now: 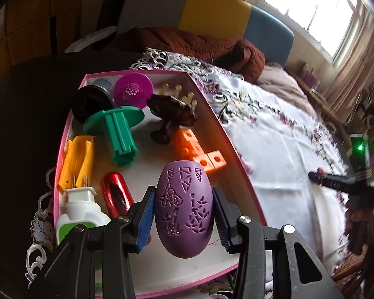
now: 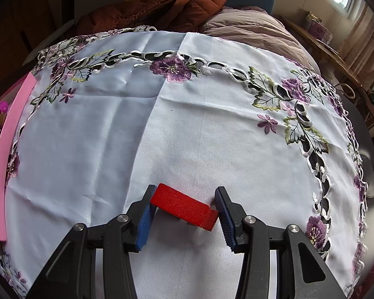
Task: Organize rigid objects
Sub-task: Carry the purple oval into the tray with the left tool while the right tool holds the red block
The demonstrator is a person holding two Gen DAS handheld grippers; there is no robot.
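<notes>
My left gripper (image 1: 183, 214) is shut on a purple egg-shaped object (image 1: 183, 209) with cut-out patterns and holds it over the near end of a pink-rimmed white box (image 1: 239, 159). The box holds a green spool (image 1: 119, 134), a yellow clip (image 1: 77, 162), a red oval piece (image 1: 116, 194), orange blocks (image 1: 199, 149), a dark brown figure (image 1: 172, 112), a magenta disc (image 1: 133, 91), a black roll (image 1: 91, 103) and a white-green plug (image 1: 79, 214). My right gripper (image 2: 184, 208) is shut on a red block (image 2: 184, 206) lying on the white embroidered tablecloth (image 2: 187, 124).
The box's pink wall (image 2: 2, 164) shows at the left edge of the right wrist view. The right gripper appears far right in the left wrist view (image 1: 349, 186). A brown quilted blanket (image 2: 162, 10) and a bed lie beyond the table's far edge.
</notes>
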